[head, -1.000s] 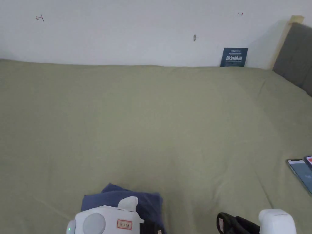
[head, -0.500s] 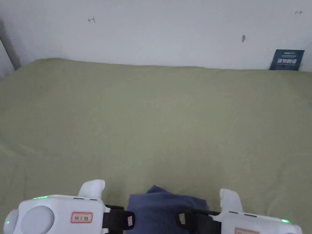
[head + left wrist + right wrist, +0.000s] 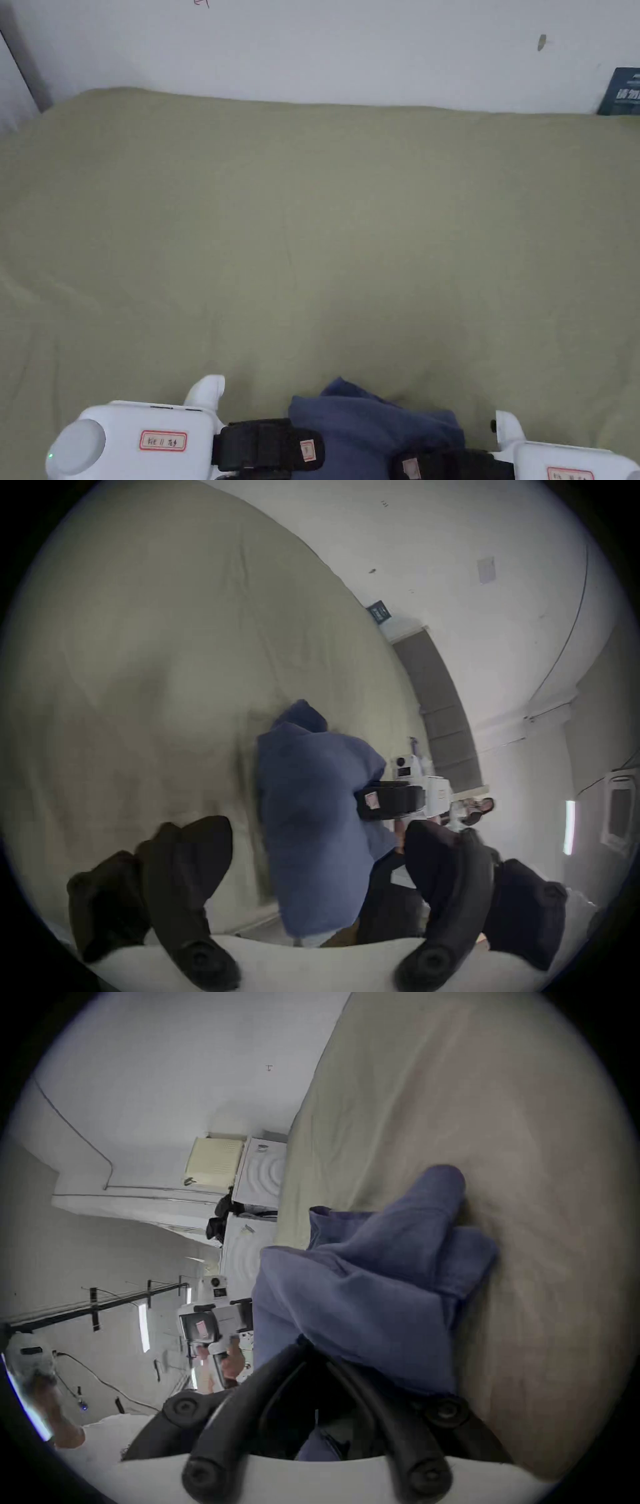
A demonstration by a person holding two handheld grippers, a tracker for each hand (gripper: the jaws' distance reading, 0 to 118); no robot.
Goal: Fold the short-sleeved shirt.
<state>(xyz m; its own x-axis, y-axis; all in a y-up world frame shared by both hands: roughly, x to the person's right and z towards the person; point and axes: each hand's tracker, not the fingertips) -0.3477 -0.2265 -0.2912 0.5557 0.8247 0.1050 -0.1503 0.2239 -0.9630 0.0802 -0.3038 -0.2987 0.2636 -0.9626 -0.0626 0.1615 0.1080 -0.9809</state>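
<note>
We see the blue shirt (image 3: 375, 431) bunched at the near edge of the olive bed (image 3: 312, 237). Our left gripper (image 3: 318, 854) sits just left of it with jaws spread apart. Our right gripper (image 3: 311, 1342) has its jaws pressed together, pinching the shirt's cloth.

Nothing could be read for certain. A dark blue sign (image 3: 624, 91) stood against the wall at the far edge of the bed, its white characters cut off and too blurred to make out. Small red-bordered labels sat on the left claw (image 3: 163, 440) and on the right claw (image 3: 569, 473), their handwriting too small to tell
</note>
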